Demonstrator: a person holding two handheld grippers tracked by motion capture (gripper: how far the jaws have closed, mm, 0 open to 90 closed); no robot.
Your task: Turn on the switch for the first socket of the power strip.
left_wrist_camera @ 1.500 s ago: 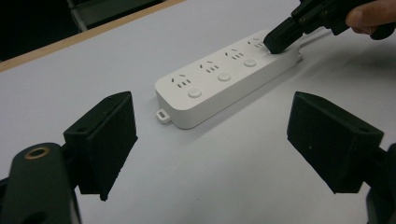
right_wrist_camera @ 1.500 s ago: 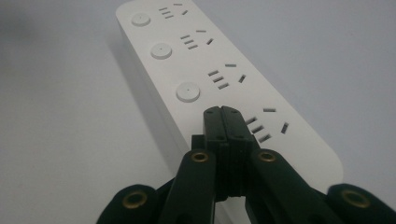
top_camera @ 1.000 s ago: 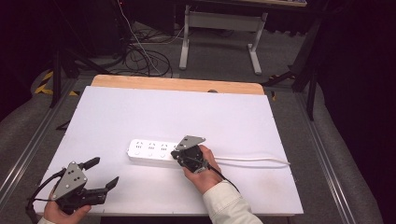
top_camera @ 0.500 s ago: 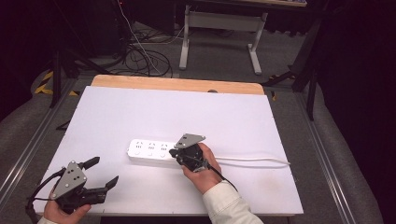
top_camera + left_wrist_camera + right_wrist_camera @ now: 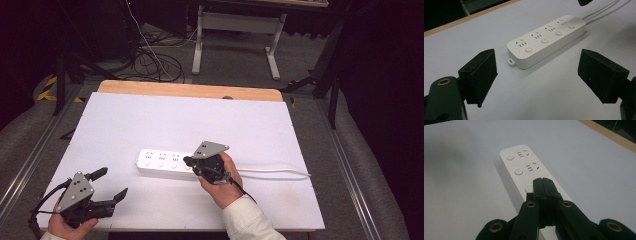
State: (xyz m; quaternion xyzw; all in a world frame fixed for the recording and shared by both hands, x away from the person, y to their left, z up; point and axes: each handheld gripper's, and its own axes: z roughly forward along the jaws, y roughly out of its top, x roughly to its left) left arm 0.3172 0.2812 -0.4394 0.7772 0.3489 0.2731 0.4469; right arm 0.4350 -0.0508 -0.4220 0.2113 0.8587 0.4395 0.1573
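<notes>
Over the long white plastic power strip (image 5: 524, 172), your right gripper (image 5: 543, 182) fingers are pinched w/ nothing between, prob to poke a button; left gripper (image 5: 111, 186) fingers wide.

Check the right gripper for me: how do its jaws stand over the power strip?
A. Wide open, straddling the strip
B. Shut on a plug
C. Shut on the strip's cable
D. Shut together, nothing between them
D: in the right gripper view the right gripper has its two black jaws pressed flat together above the white power strip, with no cable or plug between them.
</notes>
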